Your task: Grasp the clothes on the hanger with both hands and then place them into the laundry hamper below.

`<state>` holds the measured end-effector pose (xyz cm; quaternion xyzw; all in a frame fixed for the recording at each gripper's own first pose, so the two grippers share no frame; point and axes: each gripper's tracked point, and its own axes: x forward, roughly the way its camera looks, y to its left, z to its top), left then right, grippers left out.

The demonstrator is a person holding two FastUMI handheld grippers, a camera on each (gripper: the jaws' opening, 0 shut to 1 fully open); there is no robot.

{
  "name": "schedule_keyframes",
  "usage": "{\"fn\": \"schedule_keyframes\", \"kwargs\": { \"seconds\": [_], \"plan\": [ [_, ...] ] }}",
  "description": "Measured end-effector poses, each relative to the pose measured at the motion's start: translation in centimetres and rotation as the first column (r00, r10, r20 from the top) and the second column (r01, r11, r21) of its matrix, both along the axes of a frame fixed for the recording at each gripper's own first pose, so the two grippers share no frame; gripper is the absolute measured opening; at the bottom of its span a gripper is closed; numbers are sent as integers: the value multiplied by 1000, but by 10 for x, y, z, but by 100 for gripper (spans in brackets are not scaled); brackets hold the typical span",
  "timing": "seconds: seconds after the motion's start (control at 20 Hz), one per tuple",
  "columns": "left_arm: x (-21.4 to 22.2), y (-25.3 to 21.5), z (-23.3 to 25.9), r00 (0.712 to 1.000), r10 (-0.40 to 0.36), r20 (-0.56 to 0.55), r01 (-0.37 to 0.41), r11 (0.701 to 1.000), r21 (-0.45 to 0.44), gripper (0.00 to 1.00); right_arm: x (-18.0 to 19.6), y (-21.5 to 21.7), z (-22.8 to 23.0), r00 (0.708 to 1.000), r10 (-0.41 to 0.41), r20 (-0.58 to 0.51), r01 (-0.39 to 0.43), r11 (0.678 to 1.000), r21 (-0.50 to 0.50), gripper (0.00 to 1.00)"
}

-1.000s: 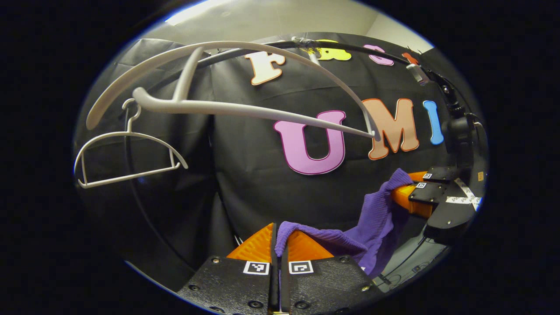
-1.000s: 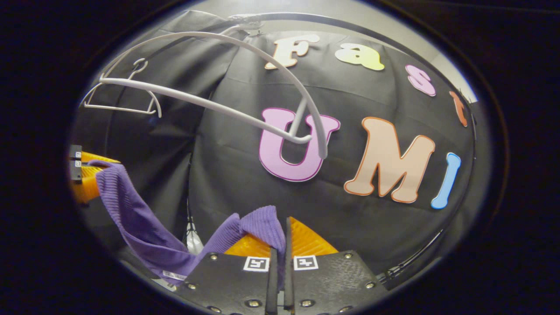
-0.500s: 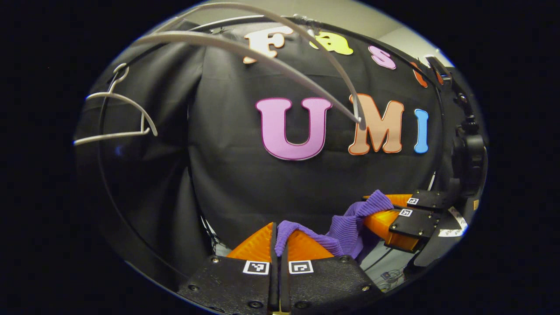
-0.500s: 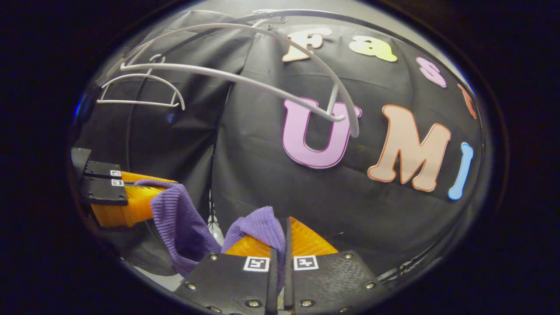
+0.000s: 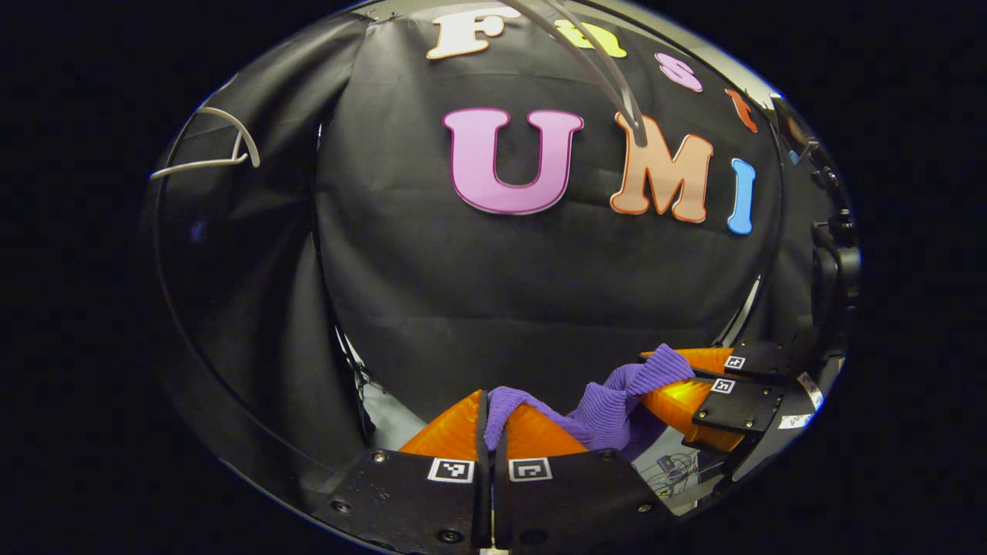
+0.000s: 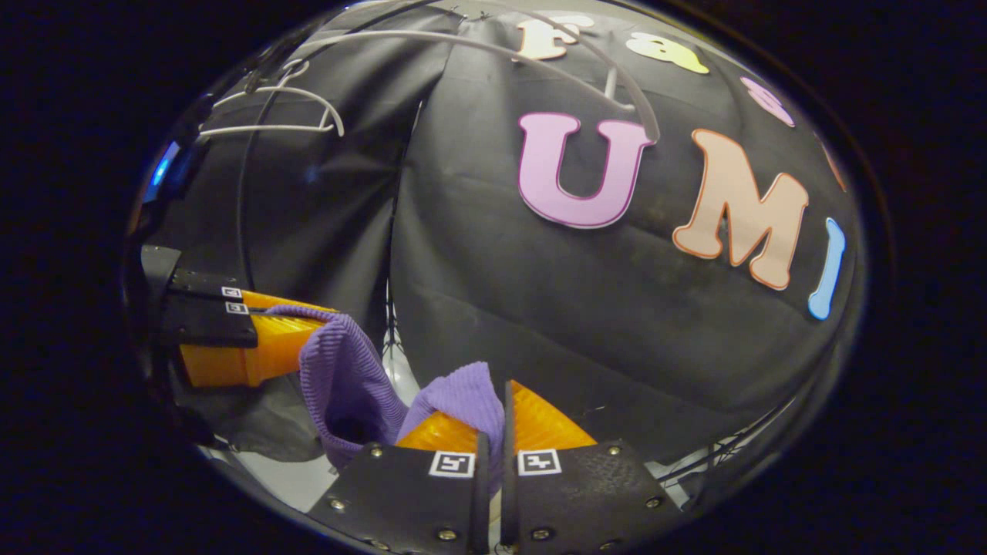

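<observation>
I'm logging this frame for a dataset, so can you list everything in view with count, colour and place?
purple garment: one, purple ribbed knit, slung between the two grippers, low in both views.
near hanger: one, white, bare, overhead.
far hanger: one, white, bare, upper left against the cloth wall.
rail: one, dark, curving down the left side.
left gripper: one, orange fingers, shut on the garment's edge.
right gripper: one, orange fingers, shut on the garment's other edge.
</observation>
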<state>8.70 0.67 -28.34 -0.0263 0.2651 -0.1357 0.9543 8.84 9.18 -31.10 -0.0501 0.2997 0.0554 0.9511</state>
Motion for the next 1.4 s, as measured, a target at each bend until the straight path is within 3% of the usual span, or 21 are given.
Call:
{"fn": "schedule_keyframes", "kwargs": {
  "seconds": [0.4, 0.8, 0.85, 0.9, 0.95, 1.05, 1.1, 1.4],
  "plan": [
    [-24, -5, -64, 986, -13, -169, 14, 1000, 4, 2, -42, 2, -65, 985, 2, -174, 2, 1000, 23, 6],
    [-62, 2, -116, 936, 16, -352, -17, 1000, 1, 4, -73, -1, -112, 941, 11, -338, 9, 998, 59, 6],
    [-65, 3, -118, 931, 20, -364, -20, 1000, 3, 10, -80, -1, -119, 932, 15, -363, 10, 998, 68, 7],
    [-64, 2, -116, 932, 22, -362, -24, 1000, -3, 8, -88, -2, -125, 923, 13, -385, 17, 997, 74, 7],
    [-61, -1, -113, 933, 24, -360, -28, 1000, -6, 13, -100, -1, -132, 913, 15, -408, 20, 996, 83, 8],
    [-58, 2, -111, 936, 29, -350, -33, 999, -6, 0, -106, -3, -131, 914, -1, -405, 44, 994, 98, 8],
    [-59, 3, -112, 937, 30, -348, -33, 999, -5, 8, -105, -5, -129, 915, -4, -404, 49, 994, 102, 8],
    [-61, 1, -113, 940, 20, -342, -19, 1000, 6, 9, -96, -9, -118, 929, -13, -370, 57, 993, 107, 7]
  ]
}}
